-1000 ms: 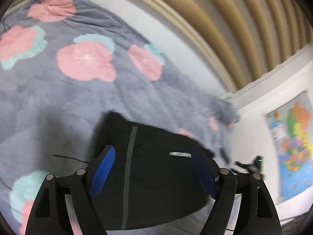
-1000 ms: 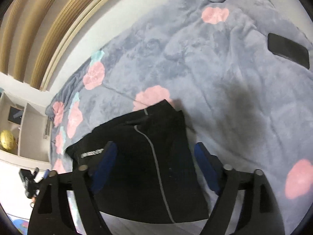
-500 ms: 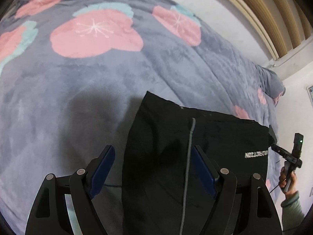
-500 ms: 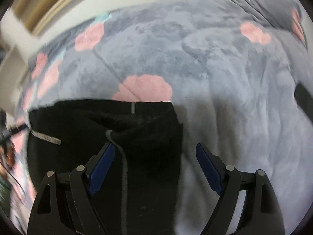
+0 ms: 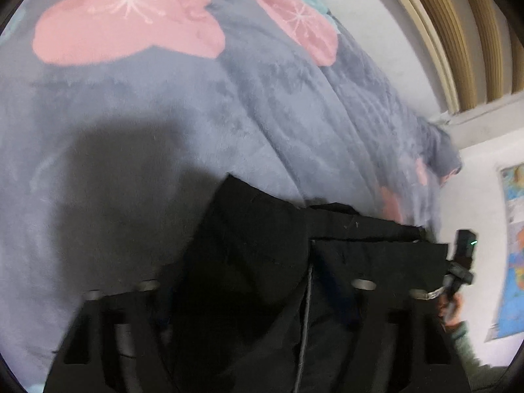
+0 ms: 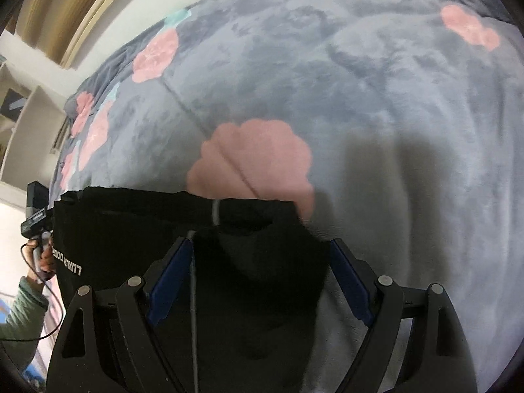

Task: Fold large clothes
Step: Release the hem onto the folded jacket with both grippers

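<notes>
A folded black fabric garment with a thin grey stripe [image 6: 196,294] is spread on the grey fleece bed blanket with pink flowers [image 6: 360,98]. The right tongs [image 6: 258,281] are held wide apart over it. The left tongs [image 5: 258,294] are blurred; their state cannot be told.

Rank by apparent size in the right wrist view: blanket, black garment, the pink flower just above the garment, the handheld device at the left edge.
1. blanket
2. black garment
3. pink flower
4. handheld device
</notes>
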The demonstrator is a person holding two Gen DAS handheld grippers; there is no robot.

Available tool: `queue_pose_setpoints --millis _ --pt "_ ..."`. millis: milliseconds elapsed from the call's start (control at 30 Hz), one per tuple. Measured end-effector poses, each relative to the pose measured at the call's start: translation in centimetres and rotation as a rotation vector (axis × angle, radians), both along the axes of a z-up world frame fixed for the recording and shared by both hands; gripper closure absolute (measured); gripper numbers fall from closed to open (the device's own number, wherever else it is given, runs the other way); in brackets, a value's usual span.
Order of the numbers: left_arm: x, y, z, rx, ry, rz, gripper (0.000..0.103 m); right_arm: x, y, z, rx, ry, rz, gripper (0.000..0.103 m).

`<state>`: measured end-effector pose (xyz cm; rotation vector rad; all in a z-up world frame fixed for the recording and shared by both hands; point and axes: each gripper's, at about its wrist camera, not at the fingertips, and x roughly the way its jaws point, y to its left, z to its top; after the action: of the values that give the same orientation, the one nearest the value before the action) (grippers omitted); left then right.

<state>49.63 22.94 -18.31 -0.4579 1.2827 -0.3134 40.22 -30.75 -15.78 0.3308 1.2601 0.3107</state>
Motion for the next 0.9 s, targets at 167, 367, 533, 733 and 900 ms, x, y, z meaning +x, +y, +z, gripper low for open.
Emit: queue_pose_setpoints --millis 167,367,533,733,900 --pt "-3.0 0.1 2.9 0.067 -0.126 0.019 0.081 -1.2 3.0 1.0 -0.168 -0.061 0.065 0.076" --pt "-4.7 0.9 9.3 0.055 -0.261 0.057 0.089 -4.6 5.0 8.4 -0.403 -0.286 0.084 0.082" --pt "-2.2 0.7 13.4 0.048 -0.350 0.079 0.090 -3.1 4.8 13.4 -0.443 -0.396 0.064 0.083" --pt "4.1 -1.6 6.8 0.166 -0.211 0.100 0.089 2.2 4.3 9.3 -0.514 -0.317 -0.053 0.088" --pt "5.0 -1.6 -2.1 0.157 -0.026 0.130 0.085 6.5 0.8 -0.2 -0.449 -0.019 -0.113 0.097"
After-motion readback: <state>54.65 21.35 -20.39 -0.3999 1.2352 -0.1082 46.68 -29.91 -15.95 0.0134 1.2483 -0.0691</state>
